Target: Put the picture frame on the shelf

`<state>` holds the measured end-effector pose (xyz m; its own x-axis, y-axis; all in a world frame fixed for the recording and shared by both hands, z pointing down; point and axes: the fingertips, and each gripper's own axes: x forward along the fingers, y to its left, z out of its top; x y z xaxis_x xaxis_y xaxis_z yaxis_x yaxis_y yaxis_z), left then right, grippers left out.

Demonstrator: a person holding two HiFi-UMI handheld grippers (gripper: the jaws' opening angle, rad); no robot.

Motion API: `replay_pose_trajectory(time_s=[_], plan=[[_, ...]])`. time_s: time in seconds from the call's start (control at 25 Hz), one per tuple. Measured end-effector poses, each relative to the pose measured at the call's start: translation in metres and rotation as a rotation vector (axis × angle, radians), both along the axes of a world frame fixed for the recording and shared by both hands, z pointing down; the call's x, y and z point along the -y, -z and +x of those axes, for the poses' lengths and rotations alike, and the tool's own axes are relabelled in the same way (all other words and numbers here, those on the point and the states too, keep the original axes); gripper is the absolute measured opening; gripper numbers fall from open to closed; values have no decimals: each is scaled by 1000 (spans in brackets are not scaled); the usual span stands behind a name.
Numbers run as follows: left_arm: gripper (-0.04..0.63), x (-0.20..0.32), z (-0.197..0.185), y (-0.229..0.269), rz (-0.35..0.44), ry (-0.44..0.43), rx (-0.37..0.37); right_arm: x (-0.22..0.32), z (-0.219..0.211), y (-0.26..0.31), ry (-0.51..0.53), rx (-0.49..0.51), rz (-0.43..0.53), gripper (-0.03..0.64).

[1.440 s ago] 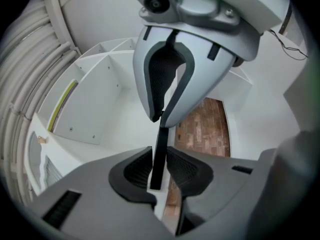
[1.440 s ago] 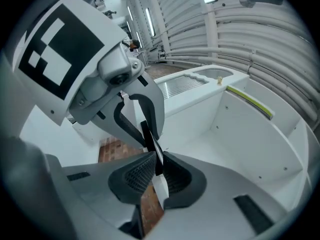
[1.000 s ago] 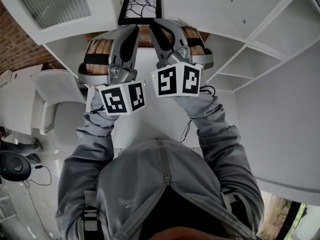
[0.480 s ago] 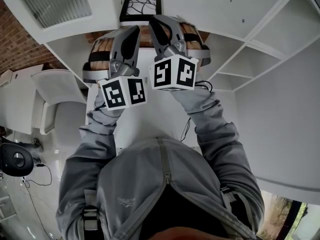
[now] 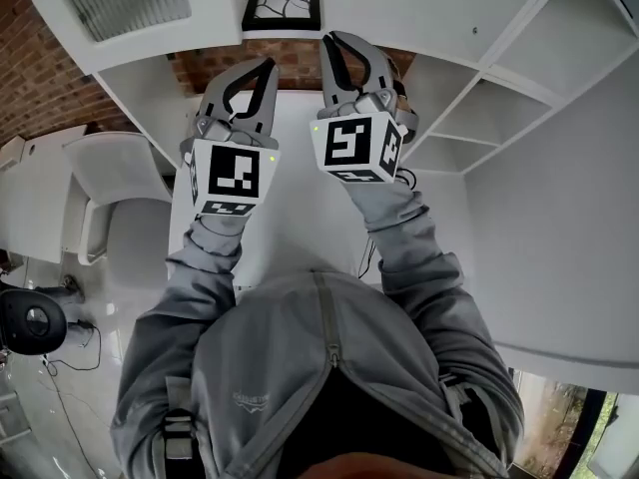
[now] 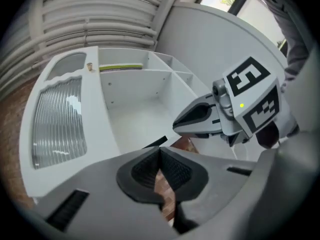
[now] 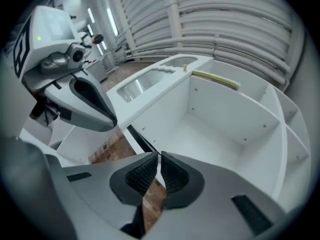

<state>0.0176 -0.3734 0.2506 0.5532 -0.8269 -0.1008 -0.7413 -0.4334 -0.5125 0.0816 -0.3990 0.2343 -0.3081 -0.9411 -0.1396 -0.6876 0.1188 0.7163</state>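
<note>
Picture frame (image 5: 283,6) sits on the shelf (image 5: 409,8), top centre of the head view. Left gripper (image 5: 262,68) is clenched empty, right gripper (image 5: 337,40) is closing on nothing, both just below. The risk: a stray jaw tip could clip the frame and knock it off.

The picture frame (image 5: 283,6) is square and black-rimmed, holding a white picture crossed by black branching lines. It sits on the upper board of the white shelf (image 5: 419,13), near the board's front edge. Whether it lies flat or leans is unclear.
</note>
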Motion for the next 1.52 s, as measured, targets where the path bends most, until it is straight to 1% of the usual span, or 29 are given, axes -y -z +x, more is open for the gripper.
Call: replay_pose_trajectory(time_s=[0.12,0.28,0.44,0.56,0.64,0.72,1.04,1.16,1.28,1.52], plan=[[8,-14,-2,-2,-27,-22,-85,-18,13,-2,10,168,-22,32],[8,-32,-7,-9,-47,-31,-159,-49,21,-2,65,377,-36,28],[6,-52,-14,-19,-79,-39,-223,-82,25,-11,80,520,-51,28],[6,-66,-19,-29,-121,-48,-278,-102,23,-24,98,590,-80,28],[6,-76,-21,-36,-137,-51,-299,-114,20,-34,103,620,-105,28],[6,-85,-23,-45,-151,-49,-303,-125,15,-46,107,637,-131,28],[6,-111,-29,-90,-205,-14,-266,-146,-7,-111,102,636,-246,28],[6,-117,-32,-99,-209,-11,-269,-152,-7,-120,93,636,-251,28],[6,-122,-34,-103,-211,-7,-279,-155,-5,-119,88,613,-230,28],[6,-127,-36,-100,-192,-20,-306,-160,-8,-114,113,611,-215,26]])
